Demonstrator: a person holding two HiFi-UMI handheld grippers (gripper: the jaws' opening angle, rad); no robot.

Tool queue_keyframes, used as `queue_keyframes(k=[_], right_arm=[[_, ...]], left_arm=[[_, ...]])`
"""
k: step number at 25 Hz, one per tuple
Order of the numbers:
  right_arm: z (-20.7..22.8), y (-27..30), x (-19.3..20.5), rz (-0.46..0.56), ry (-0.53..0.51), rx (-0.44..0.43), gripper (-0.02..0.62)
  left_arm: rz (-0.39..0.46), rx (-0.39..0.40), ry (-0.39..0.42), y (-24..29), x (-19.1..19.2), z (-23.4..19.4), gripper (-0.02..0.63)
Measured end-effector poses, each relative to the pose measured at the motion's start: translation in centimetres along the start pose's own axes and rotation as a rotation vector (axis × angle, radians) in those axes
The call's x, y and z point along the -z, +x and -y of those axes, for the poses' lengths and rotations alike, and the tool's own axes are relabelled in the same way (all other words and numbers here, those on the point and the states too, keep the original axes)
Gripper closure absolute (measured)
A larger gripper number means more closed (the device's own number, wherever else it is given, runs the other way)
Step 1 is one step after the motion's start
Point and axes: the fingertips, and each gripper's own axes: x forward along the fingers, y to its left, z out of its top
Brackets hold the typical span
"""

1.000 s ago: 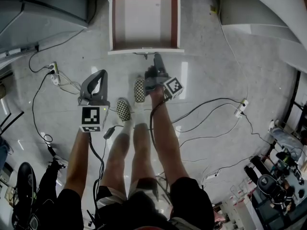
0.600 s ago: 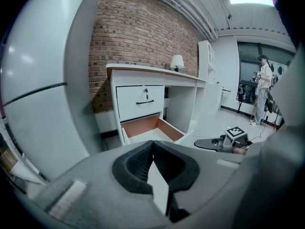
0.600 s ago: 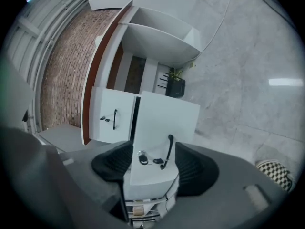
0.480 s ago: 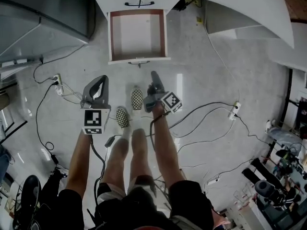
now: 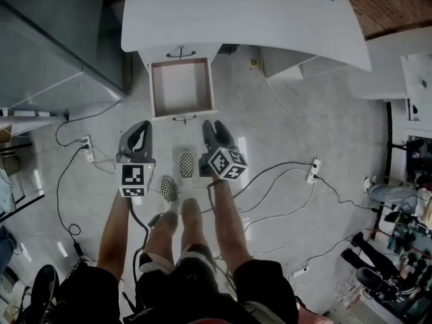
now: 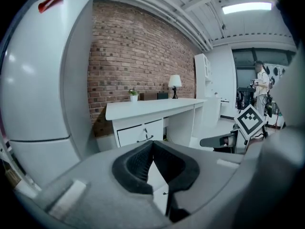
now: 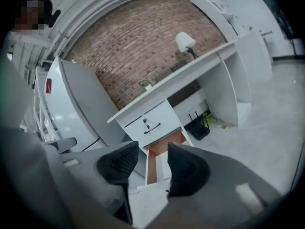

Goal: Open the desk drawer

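Pale floor [image 5: 290, 106] crossed by cables [image 5: 283, 174]; white table [image 5: 256, 12] against a brick wall [image 6: 138, 56]. We note the drawer [image 5: 181, 86] pulled well out of the table's pedestal, with its white bottom and reddish inner walls exposed. A closed upper drawer [image 5: 181, 54] with a dark handle sits above it. Left claw [image 5: 142, 128]: tips together, nothing between. Right claw [image 5: 213, 125]: jaws apart, just been closing, nothing between; we see the open drawer through the gap. Both hang short of the drawer front, clear of it.
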Motion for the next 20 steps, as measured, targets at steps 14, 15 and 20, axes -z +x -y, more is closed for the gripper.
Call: queue_keyframes(k=[14, 15, 20], right_arm=[[-16.8, -8.1, -18.7, 0.159, -0.591, -0.046, 0.582], [-17.7, -8.8, -19.7, 0.174, -0.612, -0.049, 0.588], [-21.9, -12.4, -23.9, 0.234, -0.673, -0.060, 0.589]], left_arm=[[0.216, -0.067, 0.072, -7.0, -20.4, -1.8, 0.595], [0.229, -0.072, 0.077, -7.7, -21.6, -1.8, 0.595], [0.285, -0.096, 0.094, -11.5, -26.0, -1.8, 0.595]])
